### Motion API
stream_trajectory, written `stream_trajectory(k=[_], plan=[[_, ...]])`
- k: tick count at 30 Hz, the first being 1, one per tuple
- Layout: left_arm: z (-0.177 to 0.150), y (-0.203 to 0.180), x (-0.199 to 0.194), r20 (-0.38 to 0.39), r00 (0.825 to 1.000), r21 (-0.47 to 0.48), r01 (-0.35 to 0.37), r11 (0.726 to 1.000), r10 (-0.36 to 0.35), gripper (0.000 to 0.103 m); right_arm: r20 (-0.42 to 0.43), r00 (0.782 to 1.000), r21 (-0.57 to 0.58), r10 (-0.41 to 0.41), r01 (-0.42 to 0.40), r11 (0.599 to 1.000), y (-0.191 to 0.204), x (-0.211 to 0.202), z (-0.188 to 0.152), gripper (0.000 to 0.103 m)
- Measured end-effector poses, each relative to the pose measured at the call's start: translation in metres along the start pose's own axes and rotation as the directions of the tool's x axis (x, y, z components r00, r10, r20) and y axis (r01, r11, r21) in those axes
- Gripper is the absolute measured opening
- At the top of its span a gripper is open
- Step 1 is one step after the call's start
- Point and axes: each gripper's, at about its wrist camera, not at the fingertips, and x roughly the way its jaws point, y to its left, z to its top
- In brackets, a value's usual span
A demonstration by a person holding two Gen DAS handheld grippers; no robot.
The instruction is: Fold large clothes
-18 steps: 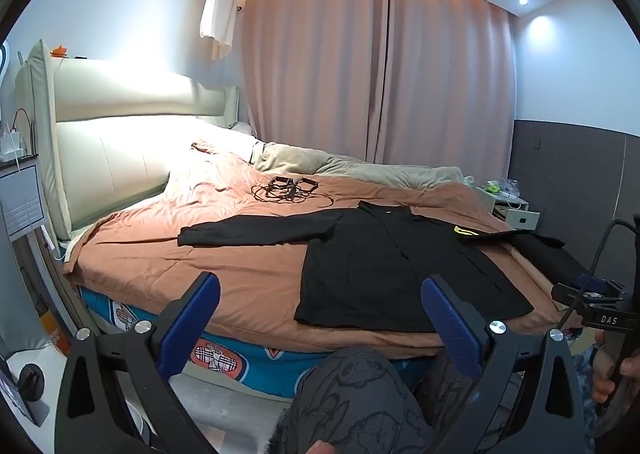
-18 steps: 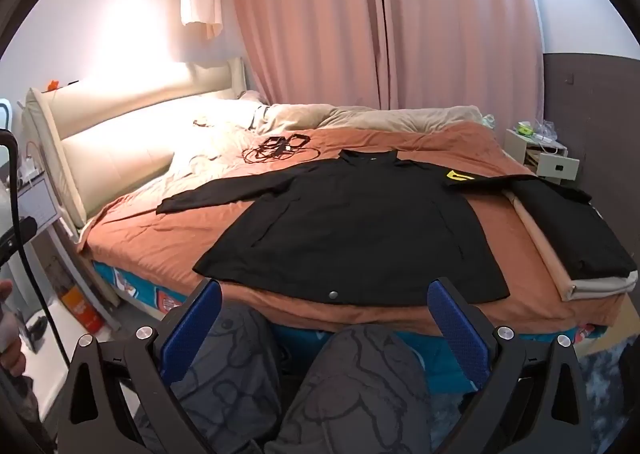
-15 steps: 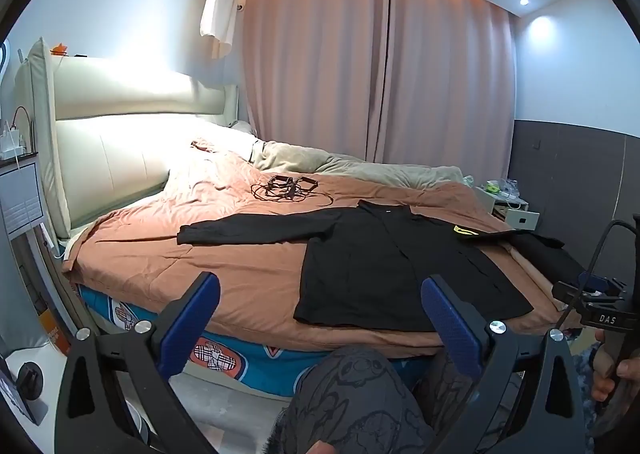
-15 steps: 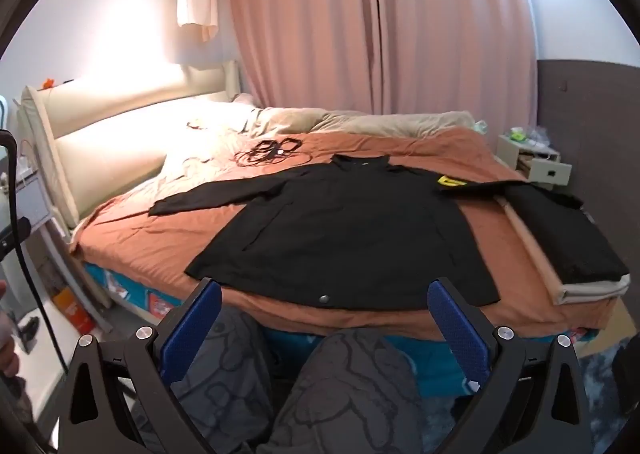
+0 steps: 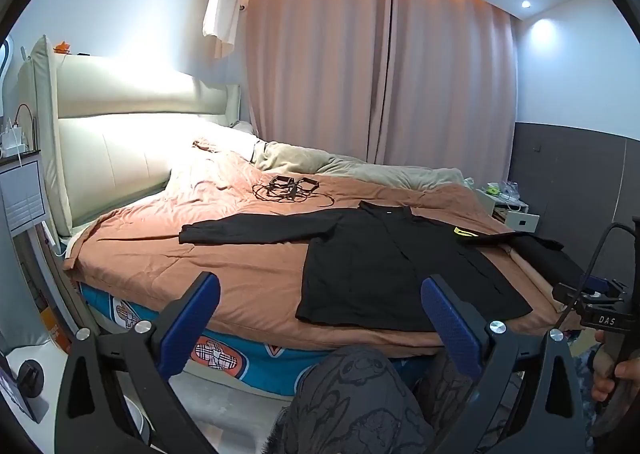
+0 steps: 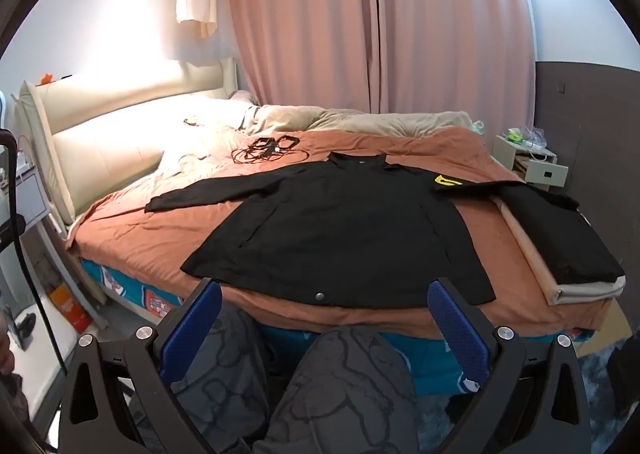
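across the bed point(image 6: 132, 230) the black shirt point(image 6: 344, 225) lies flat; both the left gripper point(image 5: 320, 318) and right gripper point(image 6: 324, 318) hang spread and empty, so a one-layer pinch could drag it crooked.

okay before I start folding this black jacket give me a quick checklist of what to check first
1. Jacket spread flat on the bed: ok.
2. Left gripper open, holding nothing: ok.
3. Right gripper open, holding nothing: ok.
4. Cables clear of the jacket: ok, they lie past the collar.
5. Right sleeve free: not ok, its end lies across the folded pile.
6. Snaps all shut: cannot tell.
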Motion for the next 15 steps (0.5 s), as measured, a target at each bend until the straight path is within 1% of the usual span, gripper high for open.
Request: stream_trajectory(k=[5, 9, 15], plan=[[0.0011, 0.0001, -0.0006, -0.001, 1.0, 0.003, 0.006, 1.0, -0.006, 0.103, 0.006, 1.0, -0.018, -0.007, 0.008, 1.0, 0.0014, -0.003, 0.0019, 0.103], [0.0001, -0.0015, -0.0001, -0.004, 1.0, 0.004, 0.016, 1.0, -0.016, 0.103, 0.004, 1.0, -0.011, -0.003, 0.003, 1.0, -0.0007, -0.0042, 0.0026, 0.103], [0.0001, -0.0048, -0.0011, -0.003, 1.0, 0.009, 0.029, 1.0, -0.029, 0.103, 0.009, 1.0, -0.008, -0.019, 0.02, 1.0, -0.0028, -0.006, 0.0033, 0.103]])
